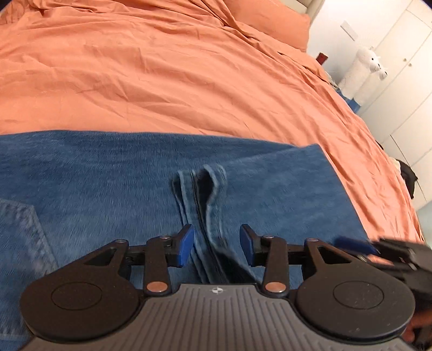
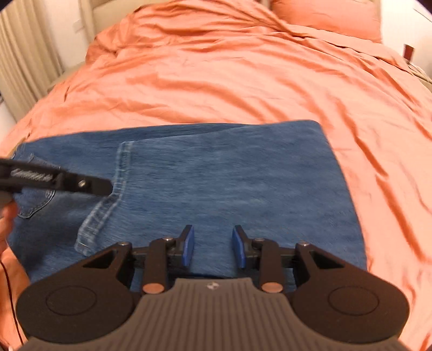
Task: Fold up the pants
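Jeans [image 2: 205,178] lie folded on orange bed cover [image 2: 229,75], back pocket at left side. Left gripper [image 1: 217,244] spread apart above thick seam ridge [image 1: 201,205], 2 blue pads [image 1: 186,245] not touching denim. Right gripper [image 2: 213,244] also spread, holding nothing, low over near edge of jeans. White plush toy [image 1: 364,64] stands by wardrobe [image 1: 399,54].

Rumpled orange duvet [image 2: 216,81], orange pillow [image 2: 324,19], white plush llama [image 1: 361,67]
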The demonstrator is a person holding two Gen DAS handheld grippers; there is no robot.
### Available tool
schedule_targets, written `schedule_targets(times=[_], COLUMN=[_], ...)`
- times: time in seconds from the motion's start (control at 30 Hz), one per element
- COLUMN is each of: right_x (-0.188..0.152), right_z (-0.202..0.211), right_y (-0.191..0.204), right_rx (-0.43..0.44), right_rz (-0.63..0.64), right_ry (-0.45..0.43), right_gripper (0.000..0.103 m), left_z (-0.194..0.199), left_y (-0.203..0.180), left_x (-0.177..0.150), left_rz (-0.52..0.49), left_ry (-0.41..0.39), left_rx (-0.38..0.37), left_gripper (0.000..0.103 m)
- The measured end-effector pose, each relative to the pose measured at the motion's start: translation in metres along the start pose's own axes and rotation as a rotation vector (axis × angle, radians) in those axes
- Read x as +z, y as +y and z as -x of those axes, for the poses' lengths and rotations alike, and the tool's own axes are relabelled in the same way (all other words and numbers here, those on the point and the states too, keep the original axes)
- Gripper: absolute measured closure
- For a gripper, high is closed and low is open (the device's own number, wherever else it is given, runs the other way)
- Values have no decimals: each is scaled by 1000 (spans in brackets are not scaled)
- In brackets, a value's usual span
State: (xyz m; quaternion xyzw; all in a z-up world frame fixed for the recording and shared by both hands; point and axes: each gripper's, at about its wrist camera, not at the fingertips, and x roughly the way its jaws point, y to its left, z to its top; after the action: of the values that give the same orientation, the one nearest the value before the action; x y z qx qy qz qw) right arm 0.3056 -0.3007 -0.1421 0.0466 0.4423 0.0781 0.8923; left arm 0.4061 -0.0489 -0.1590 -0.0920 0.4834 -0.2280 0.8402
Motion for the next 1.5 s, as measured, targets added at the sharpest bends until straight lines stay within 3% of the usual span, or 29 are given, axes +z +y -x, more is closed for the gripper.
schedule_targets(times=[0.2, 0.23, 0.27, 0.3, 0.37, 0.5, 0.63, 0.7, 0.77, 0.87, 1.03, 1.17, 1.33, 1.4, 1.5], right_x=[-28, -31, -35, -40, -47, -50, -48, -47, -50, -54, -64, -60, -60, -62, -66], right_z=[16, 17, 19, 23, 29, 46, 58, 53, 46, 29, 6, 21, 63, 64, 50], right_y=[-30, -35, -41, -48, -64, -88, -110, -114, -114, -109, -108, -110, -114, -104, -76], right_rx=[5, -10, -36, -58, -85, -142, -152, -145, -143, -166, -167, -173, -145, -86, -82], right_rz=[-84, -99, -120, -146, -208, -219, -267, -257, -233, -191, -172, -202, -242, -214, -89], right_ry=[-142, -165, -187, -207, -257, -321, -351, -316, -272, -173, -93, -125, -255, -249, -210], right_gripper=[75, 75, 75, 75, 75, 77, 85, 87, 96, 95, 95, 95, 95, 95, 94], left_z=[-17, -20, -21, -22, -14, 26, 21, 2, -16, -35, -38, -15, 29, 34, 26], left_y=[-6, -8, -12, -15, -21, -43, -37, -30, -25, -21, -23, -31, -49, -59, -68], left_x=[12, 13, 13, 12, 9, 8, 20, 22, 23, 20, 16, 14, -9, -22, -40], left_rz=[-81, -98, -113, -126, -132, -198, -214, -216, -209, -216, -232, -236, -244, -267, -322], left_ry=[-50, -51, -52, -55, -91, -193, -143, -106, -76, -51, -26, -20, -64, -51, -14], left_rx=[45, 59, 74, 91, 111, 97, 157, 176, 188, 208, 233, 262, 183, 174, 223], left_gripper=[62, 66, 77, 95, 101, 101, 101, 101, 101, 101, 99, 93, 93, 93, 93])
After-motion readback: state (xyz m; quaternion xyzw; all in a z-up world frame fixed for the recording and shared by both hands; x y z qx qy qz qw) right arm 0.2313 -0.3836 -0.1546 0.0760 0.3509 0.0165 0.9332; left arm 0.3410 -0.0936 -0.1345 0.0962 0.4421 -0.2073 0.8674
